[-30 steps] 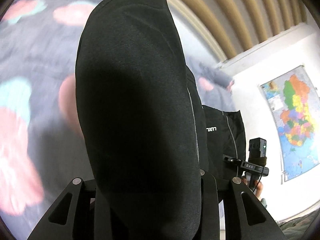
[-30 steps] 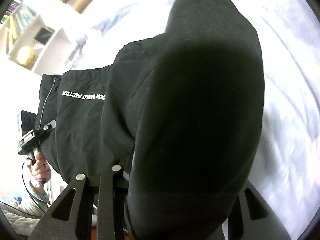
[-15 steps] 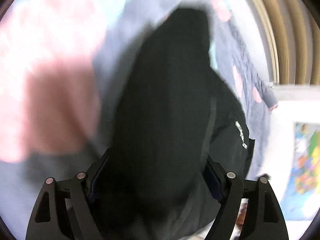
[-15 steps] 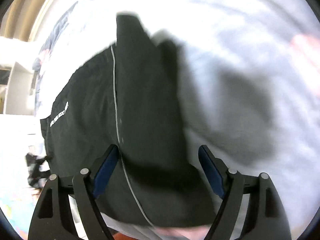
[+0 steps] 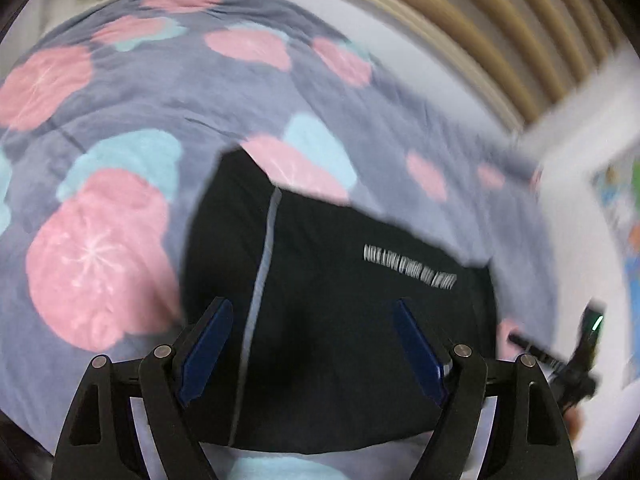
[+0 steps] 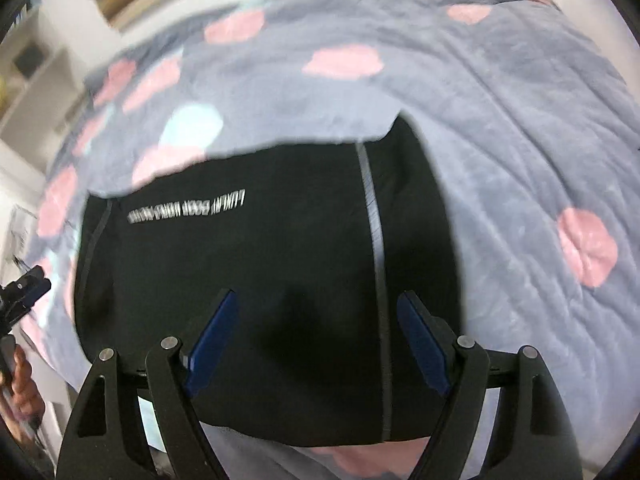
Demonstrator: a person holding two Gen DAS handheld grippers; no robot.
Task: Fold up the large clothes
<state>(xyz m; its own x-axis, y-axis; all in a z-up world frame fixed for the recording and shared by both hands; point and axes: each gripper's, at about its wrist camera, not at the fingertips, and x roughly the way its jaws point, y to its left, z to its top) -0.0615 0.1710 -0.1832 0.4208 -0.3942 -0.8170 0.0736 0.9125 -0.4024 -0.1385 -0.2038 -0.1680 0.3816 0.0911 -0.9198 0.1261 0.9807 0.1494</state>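
A black garment (image 5: 340, 300) with a grey stripe and white lettering lies folded flat on the bed; it also shows in the right wrist view (image 6: 260, 280). My left gripper (image 5: 310, 322) is open and empty above the garment's left part, its blue pads (image 5: 206, 350) apart. My right gripper (image 6: 316, 314) is open and empty above the garment's right part, near the grey stripe. The other gripper shows at the right edge of the left wrist view and at the left edge of the right wrist view.
The bed is covered with a grey-blue quilt (image 5: 140, 100) with pink and light blue blotches, also in the right wrist view (image 6: 500, 120). A wooden slatted headboard (image 5: 500, 20) and a wall map (image 5: 624, 220) stand beyond. White shelves (image 6: 28, 72) are at the left.
Both grippers let go of the black garment and opened. The garment dropped from hanging in the jaws to lying flat on the bed, and both grippers pulled back above it.
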